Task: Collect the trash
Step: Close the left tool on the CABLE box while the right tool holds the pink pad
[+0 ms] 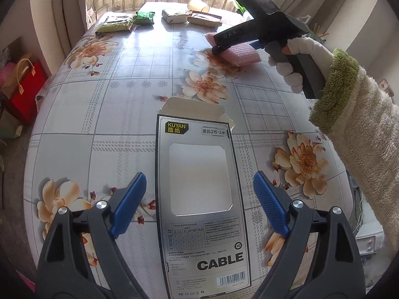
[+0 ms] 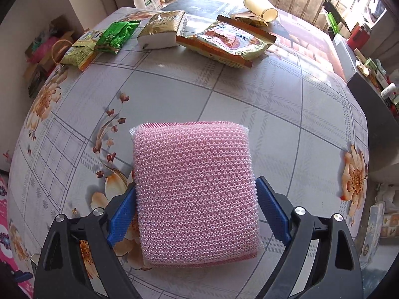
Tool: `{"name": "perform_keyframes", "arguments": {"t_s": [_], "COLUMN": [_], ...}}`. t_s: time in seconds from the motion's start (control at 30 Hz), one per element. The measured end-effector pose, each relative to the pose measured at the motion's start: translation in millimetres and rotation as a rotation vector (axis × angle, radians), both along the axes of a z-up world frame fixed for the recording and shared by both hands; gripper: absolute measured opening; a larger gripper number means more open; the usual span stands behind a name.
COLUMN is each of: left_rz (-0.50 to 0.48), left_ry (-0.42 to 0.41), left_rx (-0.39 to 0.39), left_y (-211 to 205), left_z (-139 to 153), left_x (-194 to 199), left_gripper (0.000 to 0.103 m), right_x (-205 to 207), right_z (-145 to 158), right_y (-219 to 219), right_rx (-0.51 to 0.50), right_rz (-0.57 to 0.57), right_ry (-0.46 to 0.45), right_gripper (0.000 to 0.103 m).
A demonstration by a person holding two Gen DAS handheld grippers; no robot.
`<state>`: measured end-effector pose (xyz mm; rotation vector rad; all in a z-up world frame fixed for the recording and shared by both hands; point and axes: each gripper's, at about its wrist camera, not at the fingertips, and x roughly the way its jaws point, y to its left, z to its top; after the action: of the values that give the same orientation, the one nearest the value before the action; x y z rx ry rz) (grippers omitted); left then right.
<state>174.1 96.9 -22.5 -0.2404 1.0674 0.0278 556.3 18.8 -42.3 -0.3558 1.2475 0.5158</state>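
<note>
The left gripper [image 1: 199, 186] points steeply down at the table [image 1: 124, 114], its blue jaws spread wide and apart from anything. The right gripper [image 2: 197, 199] also tilts steeply down toward the table, jaws wide. A gloved right hand [image 1: 294, 64] grips its handle, with a fluffy cream sleeve [image 1: 356, 129] cuffed in green behind it.

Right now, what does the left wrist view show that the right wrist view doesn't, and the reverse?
Left wrist only: the flat grey cardboard cable box between the open left gripper, and the gloved right hand. Right wrist only: the right gripper, its blue fingers flanking the sponge, grip unclear. Both: pink mesh sponge, overturned cream paper cup, green foil wrapper, floral tablecloth.
</note>
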Motion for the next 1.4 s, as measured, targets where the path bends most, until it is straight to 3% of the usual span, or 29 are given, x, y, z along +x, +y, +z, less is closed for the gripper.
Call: {"name": "perform_keyframes", "arguments": {"t_s": [0.1,0.3,0.5,0.87,1.0,1.1,1.23,1.4], "left_rz": [0.007,0.028,0.033,0.060,0.080,0.079,0.078,0.088], "left_ry": [0.005,0.029,0.009,0.016,0.018,0.002,-0.032,-0.049], "left_rx": [0.062,0.054,0.080,0.074,0.024,-0.043,-0.070,-0.139], "left_y": [-5,-5,-13,-8,2,5,6,14], "left_z": [-5,-19,-19,-18,-18,-15,-9,-5], "left_x": [2,1,-3,-30,-40,-43,-47,-52], "left_gripper": [0.083,0.083,0.081,0.080,0.080,0.080,0.083,0.083], "right_x": [-9,-45,-103,-219,-246,-247,-245,-242], "right_z": [1,4,9,27,27,22,23,28], "right_y": [-9,-35,-71,-127,-136,-137,-137,-133], "right_rx": [0.007,-0.001,0.010,0.128,0.170,0.213,0.263,0.310], "right_rz": [-0.016,-0.060,-0.091,-0.191,-0.216,-0.228,-0.236,-0.232], "right_ry": [-0.012,-0.010,0.021,0.065,0.078,0.114,0.130,0.113], "right_gripper": [0.083,0.081,0.081,0.082,0.082,0.083,0.083,0.085]}}
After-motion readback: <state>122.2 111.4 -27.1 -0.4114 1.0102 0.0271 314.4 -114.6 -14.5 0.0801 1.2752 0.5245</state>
